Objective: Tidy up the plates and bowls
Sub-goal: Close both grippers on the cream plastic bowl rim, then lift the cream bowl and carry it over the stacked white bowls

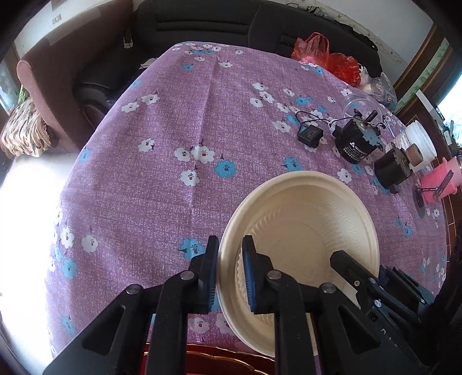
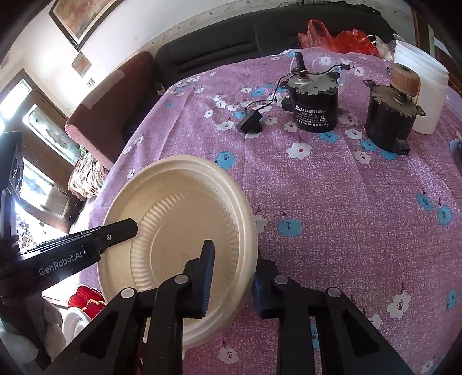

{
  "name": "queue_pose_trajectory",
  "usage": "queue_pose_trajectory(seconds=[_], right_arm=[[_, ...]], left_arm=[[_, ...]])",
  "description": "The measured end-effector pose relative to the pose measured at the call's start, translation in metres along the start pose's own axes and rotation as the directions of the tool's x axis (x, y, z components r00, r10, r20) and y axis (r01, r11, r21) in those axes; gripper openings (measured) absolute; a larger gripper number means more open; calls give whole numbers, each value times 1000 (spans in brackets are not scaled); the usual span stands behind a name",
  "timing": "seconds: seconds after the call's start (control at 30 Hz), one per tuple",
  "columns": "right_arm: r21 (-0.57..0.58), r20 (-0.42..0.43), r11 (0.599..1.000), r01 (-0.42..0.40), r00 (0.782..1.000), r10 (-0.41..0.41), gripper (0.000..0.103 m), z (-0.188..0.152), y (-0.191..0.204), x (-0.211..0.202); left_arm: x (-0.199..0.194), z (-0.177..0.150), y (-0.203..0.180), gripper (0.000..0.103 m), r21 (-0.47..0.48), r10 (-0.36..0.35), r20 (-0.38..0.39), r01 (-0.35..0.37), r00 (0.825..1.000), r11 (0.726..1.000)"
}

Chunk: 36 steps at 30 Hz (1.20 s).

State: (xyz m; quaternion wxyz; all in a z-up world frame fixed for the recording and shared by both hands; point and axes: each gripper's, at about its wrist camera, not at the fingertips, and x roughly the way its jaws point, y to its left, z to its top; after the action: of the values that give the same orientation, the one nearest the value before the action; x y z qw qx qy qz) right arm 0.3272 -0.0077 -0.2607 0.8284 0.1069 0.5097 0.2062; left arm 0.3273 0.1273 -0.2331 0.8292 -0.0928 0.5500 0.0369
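Observation:
A cream paper bowl (image 1: 311, 207) with a ribbed paper plate (image 1: 288, 239) inside it sits at the near edge of the purple flowered tablecloth (image 1: 173, 115). My left gripper (image 1: 231, 271) straddles the bowl's left rim with a gap at the pads, open. In the right wrist view the same bowl (image 2: 184, 176) holds the plate (image 2: 176, 230). My right gripper (image 2: 234, 277) straddles its right rim, one finger inside, one outside, open. Each gripper's finger shows in the other's view.
Two black motors (image 2: 314, 101) (image 2: 389, 121), a small black adapter (image 2: 251, 122), a white jar (image 2: 427, 86) and a red plastic bag (image 2: 335, 37) stand at the far right. A dark sofa (image 1: 231, 20) lies behind the table. A pink item (image 1: 441, 178) is at right.

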Motion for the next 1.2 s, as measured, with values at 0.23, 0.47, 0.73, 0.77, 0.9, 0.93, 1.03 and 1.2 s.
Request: queue_pose_trajectory(seconds=[0.23,0.47,0.73,0.77,0.9,0.93,1.03,1.2], right_arm=[[-17,51,1000,12,999,-11,25,-4,1,-30],[-19,76,1000,12,997,-11,25,-19,-1,-57],[-21,118,1000,-13,993,15,25,-42,7,-95],[-26,126,1000,-18,992,21,25,-45,10,-101],[-63,145,997,-37,988,46,25,-57,27,-121],[-74,148,997,-39,988,50,25,-61,32,-124],[-113,152,993,-44,986,61,25,-71,50,-130],[-173,134,984,-50,988,74,25,-89,81,-128]], left_arm=[[-23,-8,-13,16,16,-7,45,6,999,1000],[-55,-28,-25,16,39,-33,103,29,994,999],[-97,-61,-26,16,40,-63,174,57,983,998],[-103,-66,-23,16,35,-65,183,59,981,998],[-125,-86,-10,16,14,-69,226,68,972,998],[-130,-90,-5,16,6,-69,234,70,970,998],[-144,-103,10,16,-21,-67,258,75,964,997],[-161,-127,37,16,-62,-47,295,68,954,996]])
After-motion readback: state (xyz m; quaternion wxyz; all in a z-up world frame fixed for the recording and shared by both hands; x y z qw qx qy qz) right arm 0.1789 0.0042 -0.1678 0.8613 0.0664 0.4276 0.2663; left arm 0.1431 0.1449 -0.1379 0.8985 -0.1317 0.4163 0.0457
